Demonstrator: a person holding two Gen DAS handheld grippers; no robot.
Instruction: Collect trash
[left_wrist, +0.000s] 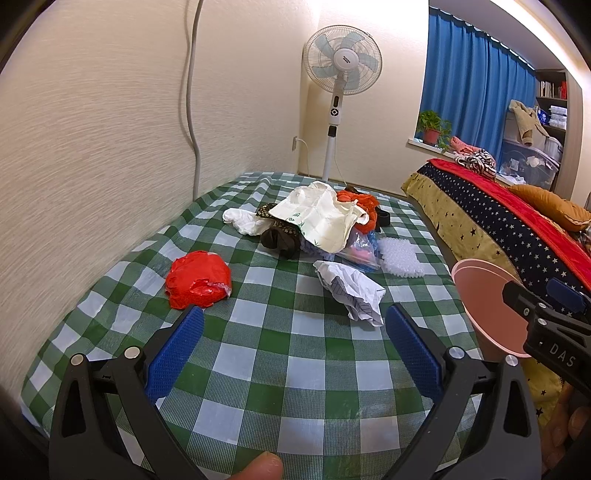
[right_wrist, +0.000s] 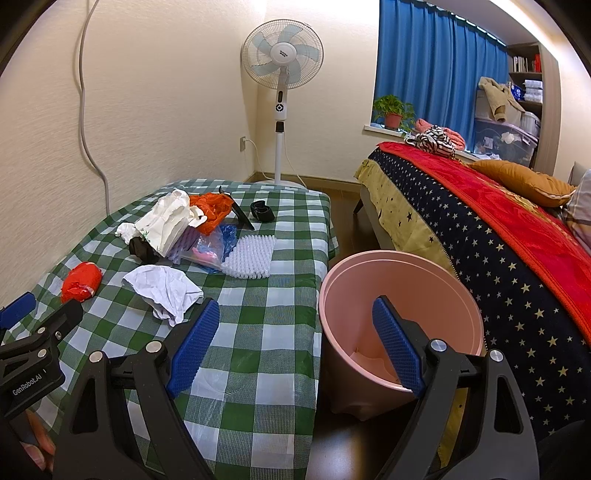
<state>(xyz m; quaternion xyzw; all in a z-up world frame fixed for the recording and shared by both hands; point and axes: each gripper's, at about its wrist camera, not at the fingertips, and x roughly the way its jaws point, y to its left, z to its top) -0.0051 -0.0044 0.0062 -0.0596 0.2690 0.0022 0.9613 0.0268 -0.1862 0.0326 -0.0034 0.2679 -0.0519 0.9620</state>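
your left gripper (left_wrist: 293, 349) hangs over the near part of the green-and-white checked table (left_wrist: 280, 373); jaws spread wide, nothing between the blue pads (left_wrist: 173, 356). your thumb tip shows at the bottom edge of the left wrist view.

your right gripper (right_wrist: 293, 347) is also wide open and empty. its left finger sits over the table's right edge, its right finger over the mouth of the pink bin (right_wrist: 402, 280). the bin stands on the floor just beside the table, between table and bed (right_wrist: 498, 258). a pale scrap lies inside at the bottom; cannot tell what it is.

trash on the table:
- crumpled white paper (left_wrist: 351, 291), nearest your left gripper, just ahead of its right finger, not touching.
- red plastic wad (left_wrist: 197, 278), ahead of the left finger, apart from it, toward the wall side.
- farther back, a heap: cream bag (left_wrist: 317, 216) on top, orange plastic (left_wrist: 360, 203) behind it, white tissue (left_wrist: 242, 219) at its left, a dark item (left_wrist: 279, 240) under the bag's front edge.
- clear bag with blue and pink contents (right_wrist: 208, 251) and a white bubbled sheet (right_wrist: 249, 256) lie touching at the heap's bin side.
- a black loop (right_wrist: 262, 211) lies apart near the far table edge.

a standing fan (left_wrist: 341, 61) is in the corner beyond the table.
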